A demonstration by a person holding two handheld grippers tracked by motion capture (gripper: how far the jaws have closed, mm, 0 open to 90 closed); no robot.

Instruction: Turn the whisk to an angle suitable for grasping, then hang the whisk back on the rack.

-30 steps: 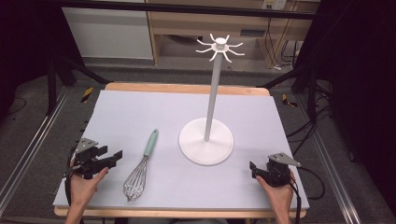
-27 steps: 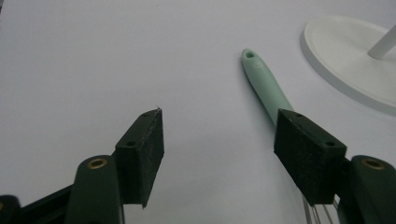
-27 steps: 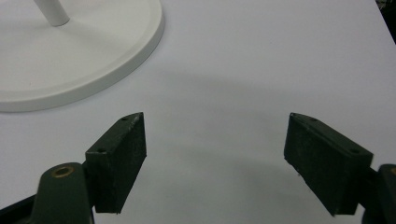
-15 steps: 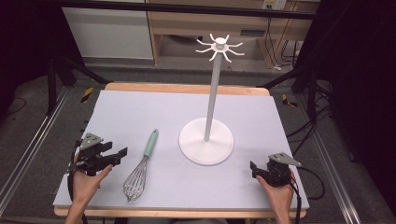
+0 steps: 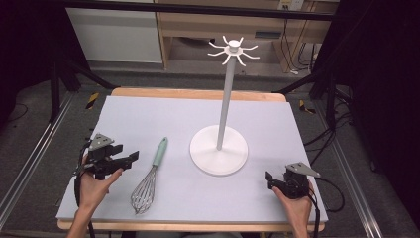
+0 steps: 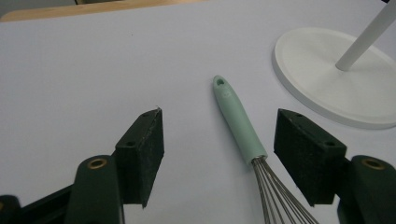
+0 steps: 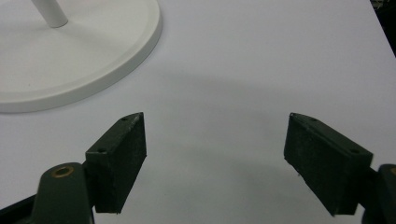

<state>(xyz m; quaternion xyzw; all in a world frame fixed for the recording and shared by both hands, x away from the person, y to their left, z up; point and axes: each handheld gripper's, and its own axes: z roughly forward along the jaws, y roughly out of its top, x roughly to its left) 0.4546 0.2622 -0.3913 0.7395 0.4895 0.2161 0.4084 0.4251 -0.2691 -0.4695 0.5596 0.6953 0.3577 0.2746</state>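
Item 1: whisk, mint handle, wire head. Lies flat on the surface at 8 o'clock from the hook stand, handle end toward 12 o'clock. Untouched.

Item 2: left gripper, fingers spread wide, at 9 o'clock of the whisk handle, just beside it, not touching.

Item 3: right gripper, fingers spread wide, empty, at 4 o'clock of the stand base.

Progress, as judged: 0 steps complete; grasp, lift and hanging on the stand all remain.

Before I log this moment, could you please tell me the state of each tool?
Left tool: open, empty, its jaws either side of the whisk, not touching.
Right tool: open, empty.
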